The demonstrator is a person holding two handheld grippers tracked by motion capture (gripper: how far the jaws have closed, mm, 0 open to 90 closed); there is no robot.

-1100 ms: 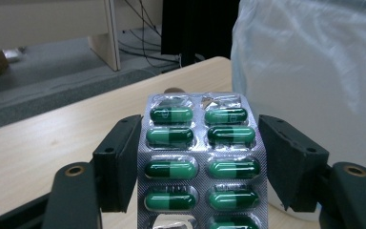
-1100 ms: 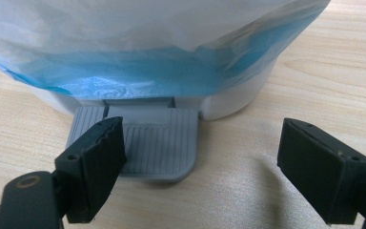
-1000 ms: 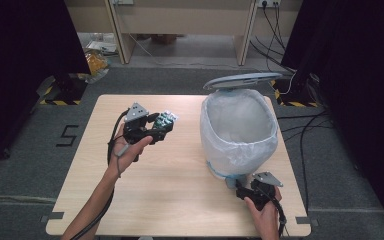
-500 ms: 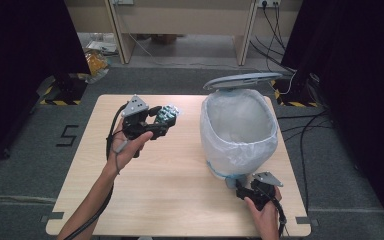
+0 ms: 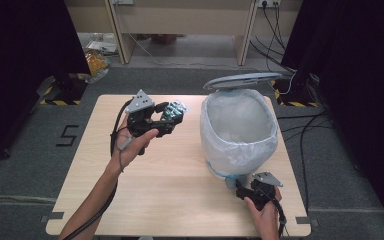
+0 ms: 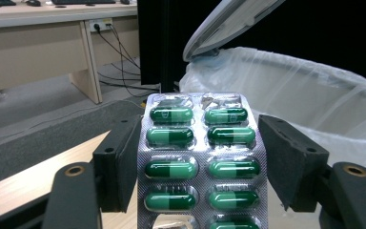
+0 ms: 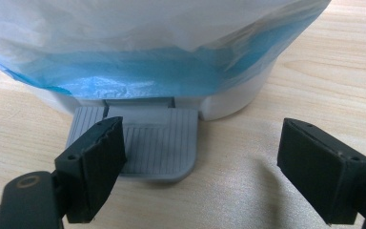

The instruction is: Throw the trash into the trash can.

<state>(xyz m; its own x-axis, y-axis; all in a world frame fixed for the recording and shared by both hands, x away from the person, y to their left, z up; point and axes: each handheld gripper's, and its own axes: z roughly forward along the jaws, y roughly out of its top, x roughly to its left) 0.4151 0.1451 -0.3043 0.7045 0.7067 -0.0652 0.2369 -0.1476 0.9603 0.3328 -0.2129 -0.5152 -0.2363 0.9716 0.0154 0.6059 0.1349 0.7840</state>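
Wooden tabletop point(image 5: 180, 195), lidded pedal bin point(image 5: 238, 131) on it | left gripper point(image 5: 166, 119) jaws pinching blister pack point(image 6: 201, 160) by its long edges, held up beside bin | pack: light, thin, bendy, slick foil; edge grip suits | right gripper point(image 5: 240, 192) jaws spread, one touching pedal point(image 7: 155, 143).

Pill strip point(image 5: 174, 109) left of bin point(image 5: 238, 150)

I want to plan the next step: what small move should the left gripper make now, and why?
Probably carry the silver blister pack of green capsules sideways over the white bag-lined pedal bin. The left gripper grips the pack beside the bin, above the wooden table, and the grey lid stands open.
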